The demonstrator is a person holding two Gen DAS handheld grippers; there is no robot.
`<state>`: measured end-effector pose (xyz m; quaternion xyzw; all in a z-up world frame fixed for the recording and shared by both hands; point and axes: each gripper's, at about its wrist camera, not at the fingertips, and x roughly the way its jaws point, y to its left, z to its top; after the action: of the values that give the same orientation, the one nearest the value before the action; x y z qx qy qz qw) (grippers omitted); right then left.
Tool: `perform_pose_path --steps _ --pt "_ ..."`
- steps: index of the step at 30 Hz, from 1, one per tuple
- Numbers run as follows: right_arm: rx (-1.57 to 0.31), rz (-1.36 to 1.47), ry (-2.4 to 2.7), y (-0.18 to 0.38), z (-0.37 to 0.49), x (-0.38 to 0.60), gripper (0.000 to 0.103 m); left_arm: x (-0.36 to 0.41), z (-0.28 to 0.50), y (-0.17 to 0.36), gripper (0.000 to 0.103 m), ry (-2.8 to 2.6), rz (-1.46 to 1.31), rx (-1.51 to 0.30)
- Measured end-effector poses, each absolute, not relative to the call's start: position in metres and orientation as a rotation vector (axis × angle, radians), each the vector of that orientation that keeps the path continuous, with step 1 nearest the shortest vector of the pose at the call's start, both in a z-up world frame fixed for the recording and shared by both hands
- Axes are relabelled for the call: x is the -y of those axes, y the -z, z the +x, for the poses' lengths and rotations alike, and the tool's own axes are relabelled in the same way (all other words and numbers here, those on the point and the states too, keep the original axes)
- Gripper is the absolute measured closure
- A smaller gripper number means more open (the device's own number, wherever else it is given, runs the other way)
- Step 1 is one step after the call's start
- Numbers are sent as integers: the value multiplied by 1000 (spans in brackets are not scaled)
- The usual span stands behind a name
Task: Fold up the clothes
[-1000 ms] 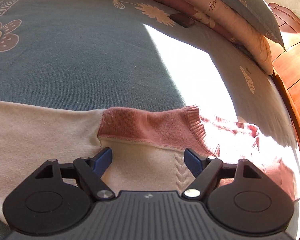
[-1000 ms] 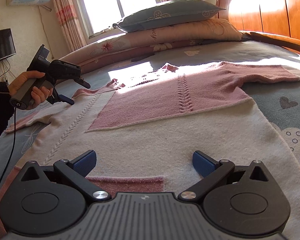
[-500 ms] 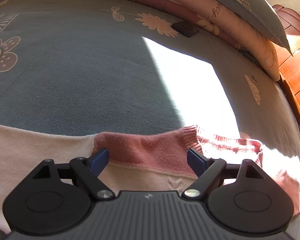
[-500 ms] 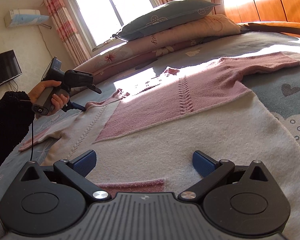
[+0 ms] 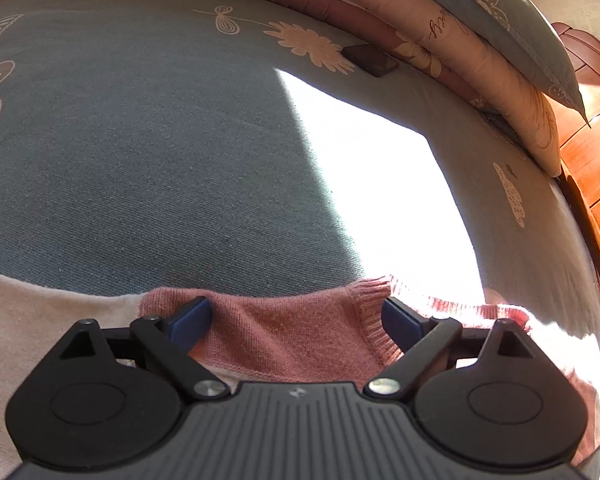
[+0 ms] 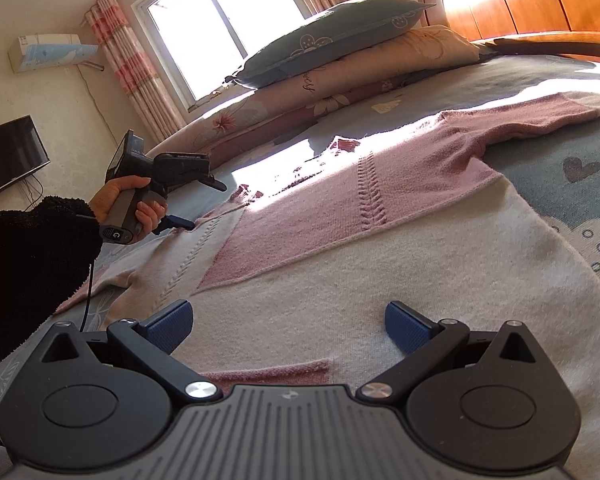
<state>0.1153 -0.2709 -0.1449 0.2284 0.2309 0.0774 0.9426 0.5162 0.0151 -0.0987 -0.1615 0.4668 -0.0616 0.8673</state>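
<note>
Only from the right claw (image 6: 286, 326), wide apart: hand (image 6: 118, 204), whole sweater (image 6: 340, 240).

My left gripper (image 5: 296, 318) sits wide apart around the sweater's pink shoulder (image 5: 292, 332) on the blue bed (image 5: 160, 152).

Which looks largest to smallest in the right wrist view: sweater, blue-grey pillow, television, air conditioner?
1. sweater
2. blue-grey pillow
3. television and air conditioner: these look alike, so I leave them unranked.
The sweater lies nearest the camera, which enlarges it.
</note>
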Motion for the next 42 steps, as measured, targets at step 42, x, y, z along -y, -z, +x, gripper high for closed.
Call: perform_pose_path --steps 42 --pt "-560 38 -415 25 205 176 0 -176 425 82 2 -128 -1 -927"
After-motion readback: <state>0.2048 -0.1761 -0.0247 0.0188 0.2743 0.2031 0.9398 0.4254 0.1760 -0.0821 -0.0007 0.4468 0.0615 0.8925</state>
